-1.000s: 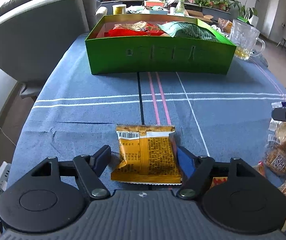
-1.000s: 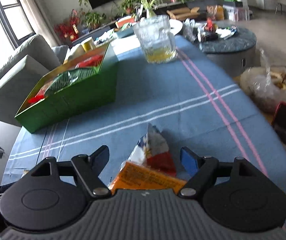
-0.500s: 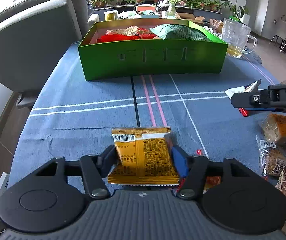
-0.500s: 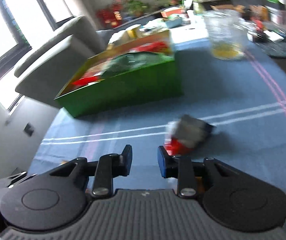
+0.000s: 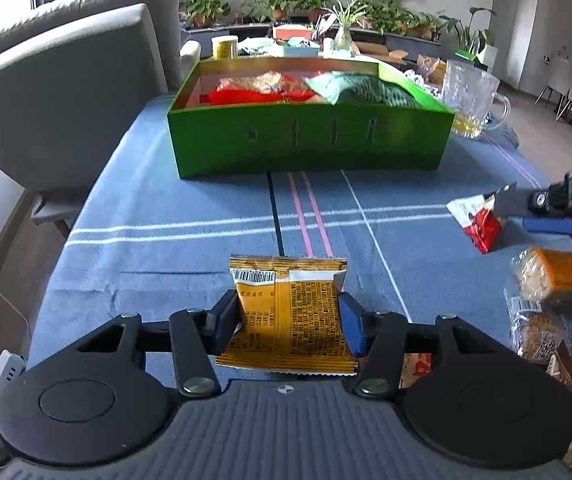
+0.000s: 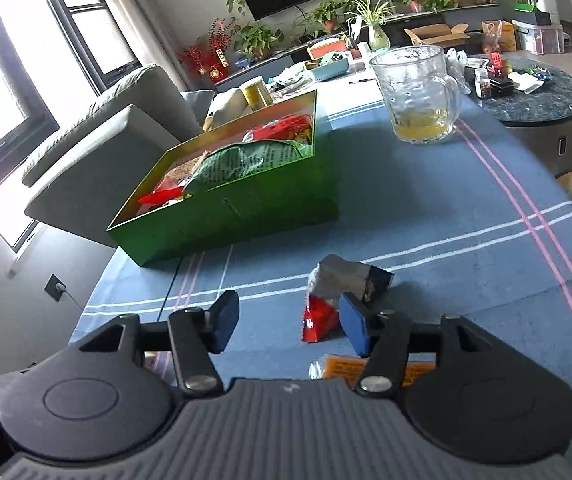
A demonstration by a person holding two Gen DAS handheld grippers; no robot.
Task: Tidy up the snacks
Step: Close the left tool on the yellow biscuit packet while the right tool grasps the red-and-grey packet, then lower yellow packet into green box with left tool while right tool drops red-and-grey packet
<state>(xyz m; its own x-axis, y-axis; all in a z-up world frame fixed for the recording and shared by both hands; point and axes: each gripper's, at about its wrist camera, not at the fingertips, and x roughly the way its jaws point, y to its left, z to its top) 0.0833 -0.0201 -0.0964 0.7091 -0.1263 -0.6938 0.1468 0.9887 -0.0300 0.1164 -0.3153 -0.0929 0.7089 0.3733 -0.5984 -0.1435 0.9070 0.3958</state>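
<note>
An orange snack packet (image 5: pixel 286 312) lies flat on the blue tablecloth, barcode end pointing away. My left gripper (image 5: pixel 288 312) is closing on it, and both pads press its long sides and pinch it narrower. In the right wrist view, a red and white packet (image 6: pixel 326 300) stands crumpled on the cloth against the inner side of the right finger. My right gripper (image 6: pixel 288 312) is opening and its pads do not squeeze the packet. The right gripper (image 5: pixel 526 212) also shows at the left wrist view's right edge. The green box (image 5: pixel 310 144) with several snacks stands beyond.
A glass mug (image 5: pixel 470 100) with some yellow liquid stands right of the box. Wrapped cakes (image 5: pixel 552 276) and other packets (image 5: pixel 536 332) lie near the table's right edge. Another orange packet (image 6: pixel 338 368) lies under the right gripper. A grey sofa (image 5: pixel 65 80) flanks the table's left side.
The left jaws came in from wide apart onto the orange packet's sides. The right jaws nearly shut beside the red and white packet, then spread again, and that view swung toward the box.
</note>
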